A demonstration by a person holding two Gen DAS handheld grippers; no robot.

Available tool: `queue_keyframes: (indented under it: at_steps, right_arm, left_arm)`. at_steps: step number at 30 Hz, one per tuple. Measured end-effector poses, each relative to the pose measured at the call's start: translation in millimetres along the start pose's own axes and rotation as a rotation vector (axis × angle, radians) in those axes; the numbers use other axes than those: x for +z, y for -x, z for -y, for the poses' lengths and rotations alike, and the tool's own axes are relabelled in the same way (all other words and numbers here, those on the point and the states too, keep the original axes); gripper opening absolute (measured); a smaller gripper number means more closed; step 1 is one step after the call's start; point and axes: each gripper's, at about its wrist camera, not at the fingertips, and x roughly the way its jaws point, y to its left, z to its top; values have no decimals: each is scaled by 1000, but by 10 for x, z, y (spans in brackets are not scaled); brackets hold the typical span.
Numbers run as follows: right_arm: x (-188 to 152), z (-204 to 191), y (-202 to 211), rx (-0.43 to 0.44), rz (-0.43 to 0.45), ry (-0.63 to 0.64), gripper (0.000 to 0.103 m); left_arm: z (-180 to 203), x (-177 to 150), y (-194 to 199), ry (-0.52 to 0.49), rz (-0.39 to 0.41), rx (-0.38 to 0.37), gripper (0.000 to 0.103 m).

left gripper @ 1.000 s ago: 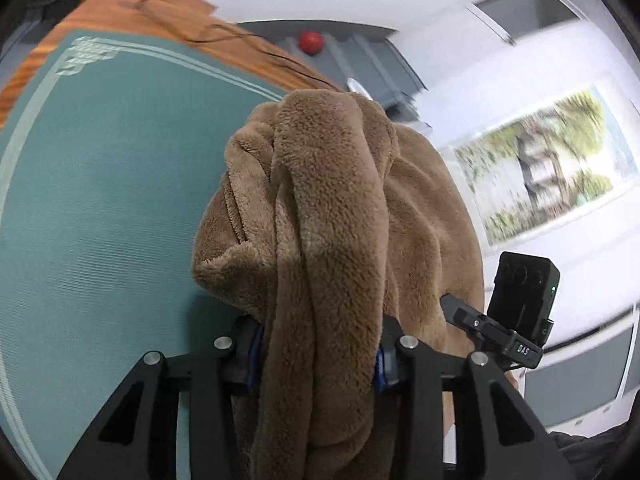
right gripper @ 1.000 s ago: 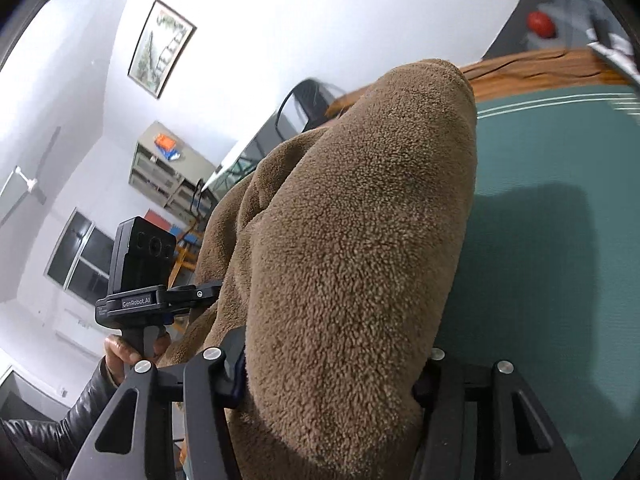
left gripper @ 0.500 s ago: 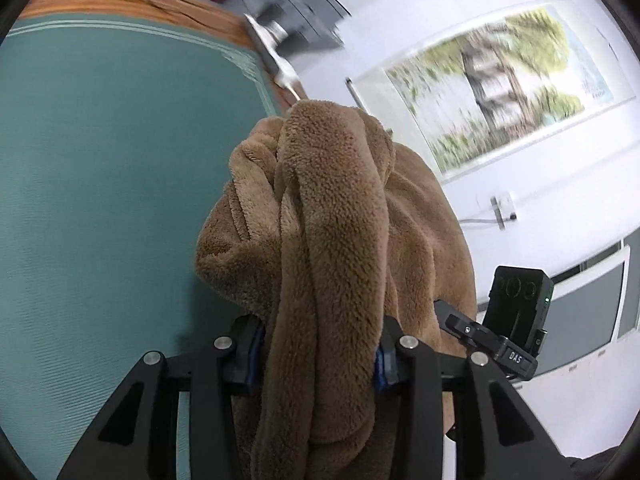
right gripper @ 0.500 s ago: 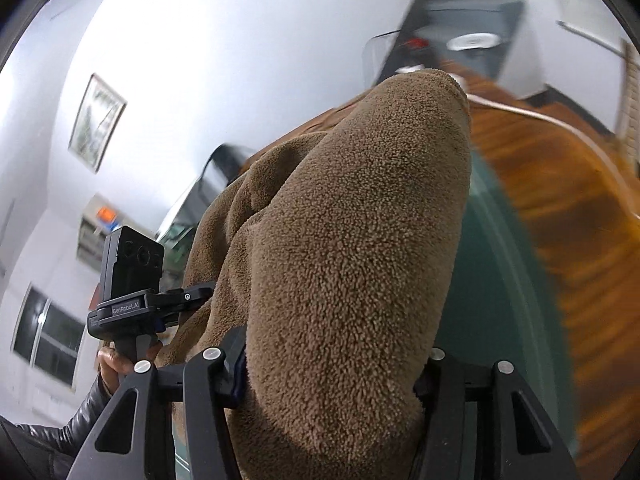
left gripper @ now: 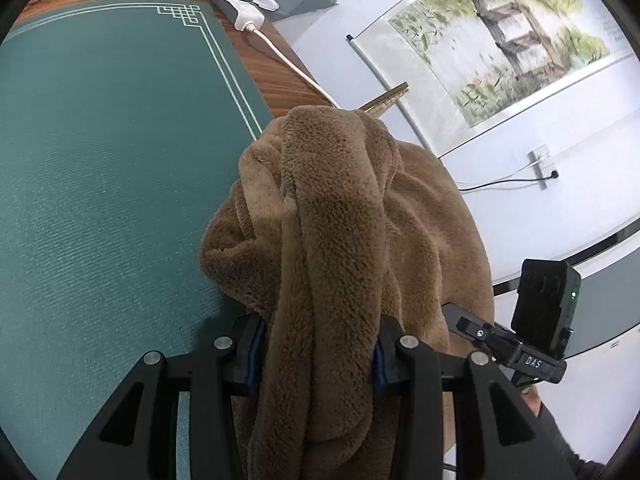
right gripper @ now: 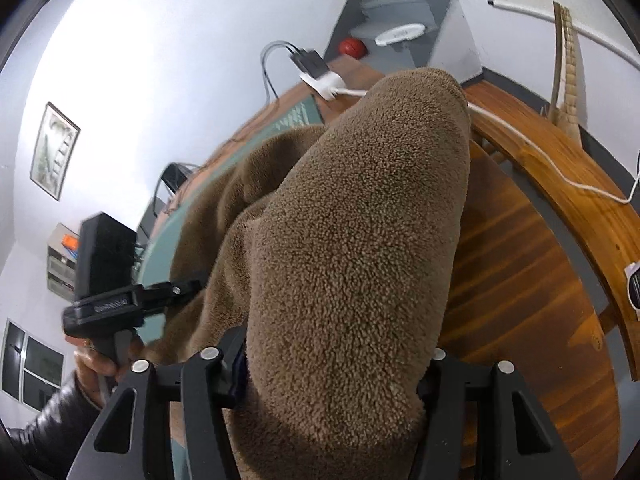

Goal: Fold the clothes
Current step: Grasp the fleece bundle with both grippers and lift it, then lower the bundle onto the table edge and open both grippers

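Note:
A thick brown fleece garment point(left gripper: 336, 240) is bunched between the fingers of my left gripper point(left gripper: 318, 352), which is shut on it above the green mat point(left gripper: 104, 168). The same fleece garment point(right gripper: 352, 248) fills the right wrist view, where my right gripper point(right gripper: 336, 364) is shut on another bunch of it. The cloth hides both sets of fingertips. The other hand-held gripper shows in each view: the right one point(left gripper: 536, 320) at the lower right, the left one point(right gripper: 108, 284) at the left, gripped by a hand in a dark sleeve.
The green mat covers a wooden table point(left gripper: 276, 76). A white power strip point(left gripper: 232, 4) with a plug and a white cable lies near the table's far edge. The wooden table edge and floor point(right gripper: 520, 280) show at the right. A landscape painting point(left gripper: 508, 36) hangs on the wall.
Both grippers have swung rightward with the fleece still clamped. The table's far corner, power strip and painting have come into view; the right wrist view now looks past the table edge to the floor.

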Motion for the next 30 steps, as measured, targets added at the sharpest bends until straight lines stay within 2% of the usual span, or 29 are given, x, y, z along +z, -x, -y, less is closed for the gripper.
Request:
queue_keyframes:
  at_steps: [1, 4, 5, 8, 10, 13, 16, 19, 22, 26, 28, 30]
  right_arm:
    - [-46, 132, 32, -4, -5, -4, 62]
    - [-43, 195, -12, -18, 6, -34, 80]
    - [-49, 196, 1, -30, 7, -31, 80]
    - [-73, 141, 91, -103, 29, 17, 80]
    - [-130, 43, 218, -190, 62, 74, 80]
    - [-311, -156, 492, -354, 136, 187, 80]
    - [-491, -410, 557, -431, 153, 322, 82]
    - [-708, -602, 594, -482, 162, 424, 82]
    - [-751, -515, 467, -456, 138, 394, 82]
    - [-764, -442, 241, -466, 91, 366, 82]
    - [-780, -391, 216, -455, 79, 343, 82]
    - [-778, -331, 113, -443, 55, 335, 84]
  left_arm:
    - [1, 3, -10, -2, -1, 3, 51]
    - [-31, 13, 23, -4, -5, 61, 71]
    - [-18, 9, 64, -4, 0, 84, 75]
    - [-48, -165, 349, -26, 37, 174, 76]
    - [3, -275, 586, -65, 80, 250, 77]
    - [313, -507, 858, -201, 144, 346, 79]
    - [624, -741, 1130, -338, 207, 442, 80]
    - [888, -1036, 1060, -454, 207, 457, 80]
    - [1107, -1233, 780, -537, 164, 452, 80]
    - [942, -1294, 448, -486, 96, 543, 80]
    - [778, -1259, 354, -426, 64, 549, 80]
    - [643, -1233, 296, -368, 49, 529, 85]
